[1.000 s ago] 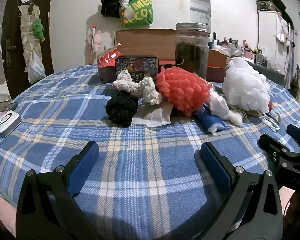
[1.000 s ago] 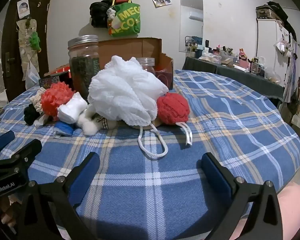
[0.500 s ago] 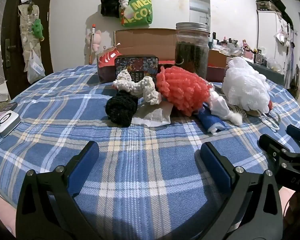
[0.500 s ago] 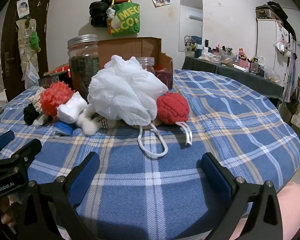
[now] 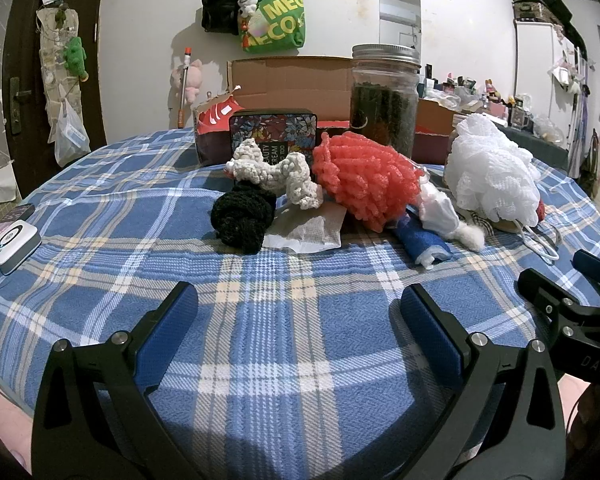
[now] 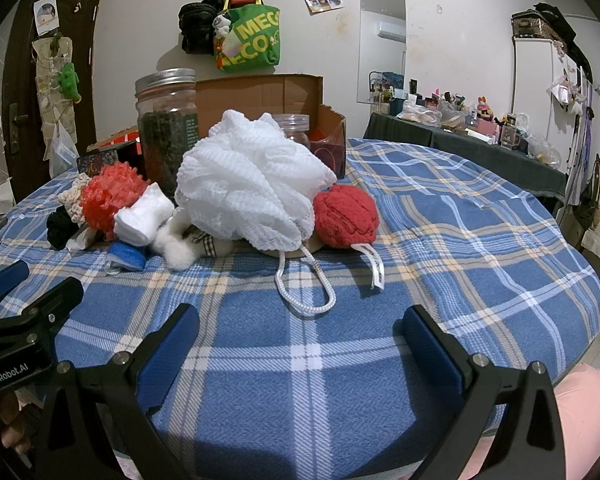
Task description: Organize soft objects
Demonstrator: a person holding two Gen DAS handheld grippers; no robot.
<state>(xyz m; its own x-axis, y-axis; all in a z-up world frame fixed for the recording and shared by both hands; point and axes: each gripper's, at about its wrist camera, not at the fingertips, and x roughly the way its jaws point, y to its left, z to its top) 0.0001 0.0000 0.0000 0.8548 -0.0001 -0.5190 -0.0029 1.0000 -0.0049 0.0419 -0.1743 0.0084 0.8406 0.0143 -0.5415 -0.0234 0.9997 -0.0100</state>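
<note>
A heap of soft things lies mid-table on the blue plaid cloth. In the left wrist view I see a black knit bundle, a cream crochet piece, a coral frilly puff, a blue cloth roll and a white mesh bath pouf. The right wrist view shows the white pouf, a red knit ball and the coral puff. My left gripper is open, short of the pile. My right gripper is open too, just before the pouf's cord loop.
Behind the pile stand a tall glass jar, a floral tin and an open cardboard box. A white device lies at the table's left edge. A smaller jar sits behind the pouf.
</note>
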